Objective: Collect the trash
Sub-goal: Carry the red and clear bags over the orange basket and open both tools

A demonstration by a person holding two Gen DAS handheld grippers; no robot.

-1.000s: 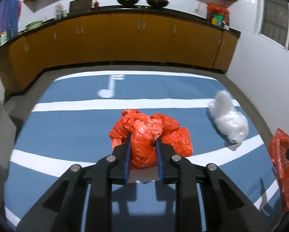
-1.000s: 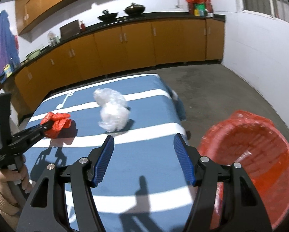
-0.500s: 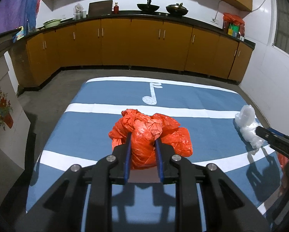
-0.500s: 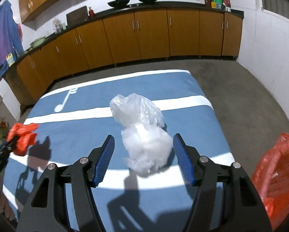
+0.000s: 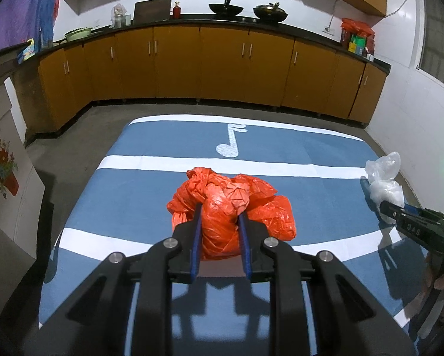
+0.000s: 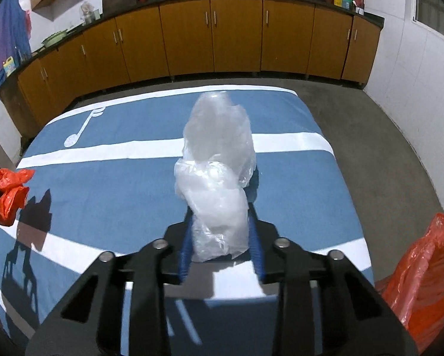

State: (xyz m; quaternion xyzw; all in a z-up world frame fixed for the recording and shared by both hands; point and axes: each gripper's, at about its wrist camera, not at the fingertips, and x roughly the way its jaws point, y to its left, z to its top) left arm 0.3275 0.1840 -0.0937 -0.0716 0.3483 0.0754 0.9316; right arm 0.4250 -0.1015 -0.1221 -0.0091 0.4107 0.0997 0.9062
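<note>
Two claws, two wads of plastic trash over a blue striped cloth.

The left gripper [image 5: 219,216] is clamped on a crumpled orange bag [image 5: 230,207], held above the blue cloth [image 5: 126,195] with its white stripes and music note [image 5: 230,142]. The right gripper [image 6: 220,231] is closing its jaws around a clear plastic bag [image 6: 216,172], which stands between the blue pads [image 6: 185,249] and blocks the cloth's far middle from that camera. An orange-lined bin [image 6: 423,279] sits at the cloth's right edge on the grey floor. Wooden cabinets [image 5: 222,65] line the back wall under a dark counter with two woks [image 5: 248,10]; nothing lies between the bags and the bin.
</note>
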